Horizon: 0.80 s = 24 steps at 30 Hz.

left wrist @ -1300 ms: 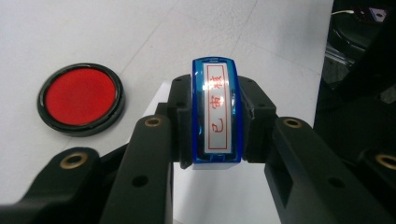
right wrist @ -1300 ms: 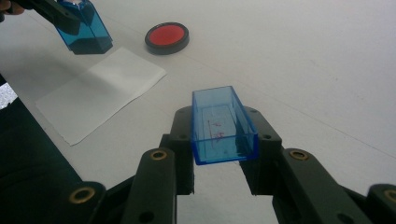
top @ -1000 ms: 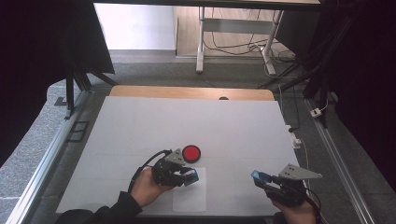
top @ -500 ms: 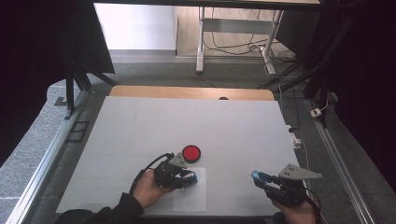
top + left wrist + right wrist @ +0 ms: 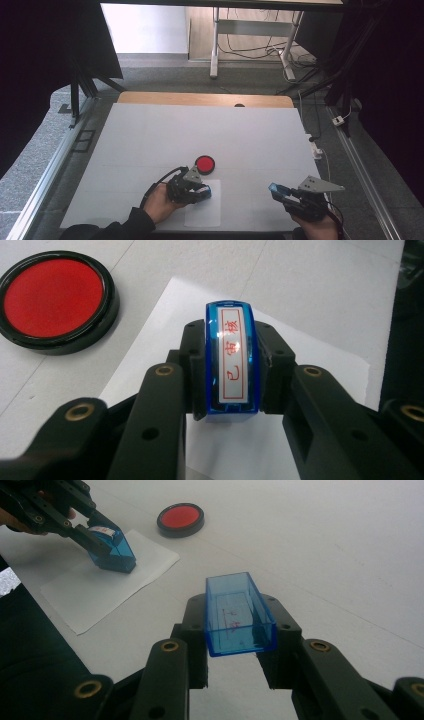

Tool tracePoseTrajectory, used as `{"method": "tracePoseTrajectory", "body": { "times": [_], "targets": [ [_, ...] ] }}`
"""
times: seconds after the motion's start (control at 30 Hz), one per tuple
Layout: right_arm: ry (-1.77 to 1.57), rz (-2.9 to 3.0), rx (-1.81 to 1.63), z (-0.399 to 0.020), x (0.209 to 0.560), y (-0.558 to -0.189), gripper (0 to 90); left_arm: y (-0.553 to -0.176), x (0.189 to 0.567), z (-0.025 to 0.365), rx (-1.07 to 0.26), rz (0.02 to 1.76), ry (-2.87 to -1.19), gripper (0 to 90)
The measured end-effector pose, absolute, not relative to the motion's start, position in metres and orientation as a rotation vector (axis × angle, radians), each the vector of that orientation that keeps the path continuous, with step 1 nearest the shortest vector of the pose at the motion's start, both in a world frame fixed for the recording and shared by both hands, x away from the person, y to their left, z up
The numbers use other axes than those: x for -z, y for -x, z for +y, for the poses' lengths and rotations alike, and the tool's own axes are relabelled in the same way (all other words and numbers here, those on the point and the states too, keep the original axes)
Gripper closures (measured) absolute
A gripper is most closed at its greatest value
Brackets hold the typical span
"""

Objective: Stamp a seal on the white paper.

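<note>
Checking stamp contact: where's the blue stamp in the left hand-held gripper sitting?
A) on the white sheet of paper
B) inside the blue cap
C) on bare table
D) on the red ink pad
A: the left hand-held gripper presses the blue stamp onto the white paper, beside the red ink pad.

Red ink pad [image 5: 205,164] beside paper sheet [image 5: 202,216]

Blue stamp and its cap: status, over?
Left gripper shut on blue plastic stamp, pressed on white paper sheet. Right gripper shut on clear blue cap, held off the table. Round red ink pad beside, nothing blocking.
</note>
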State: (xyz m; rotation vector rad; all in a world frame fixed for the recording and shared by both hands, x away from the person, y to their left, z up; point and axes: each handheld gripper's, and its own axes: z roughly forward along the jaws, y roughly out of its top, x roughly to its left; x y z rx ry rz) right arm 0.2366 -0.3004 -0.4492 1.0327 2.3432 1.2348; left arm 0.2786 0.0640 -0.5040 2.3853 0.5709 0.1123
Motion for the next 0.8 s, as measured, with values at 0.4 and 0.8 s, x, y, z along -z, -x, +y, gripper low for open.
{"method": "tracePoseTrajectory", "body": {
  "times": [0.4,0.8],
  "targets": [
    [-1.03,2.349,-1.229,-0.2998,0.4491,-0.2366,68.8,-0.2735,0.5056,0.0621,-0.146,0.594,-2.377,70.1],
    [-1.028,2.35,-1.231,-0.299,0.4494,-0.2366,68.8,-0.2707,0.5059,0.0605,-0.167,0.599,-2.38,70.2]
  ]
}}
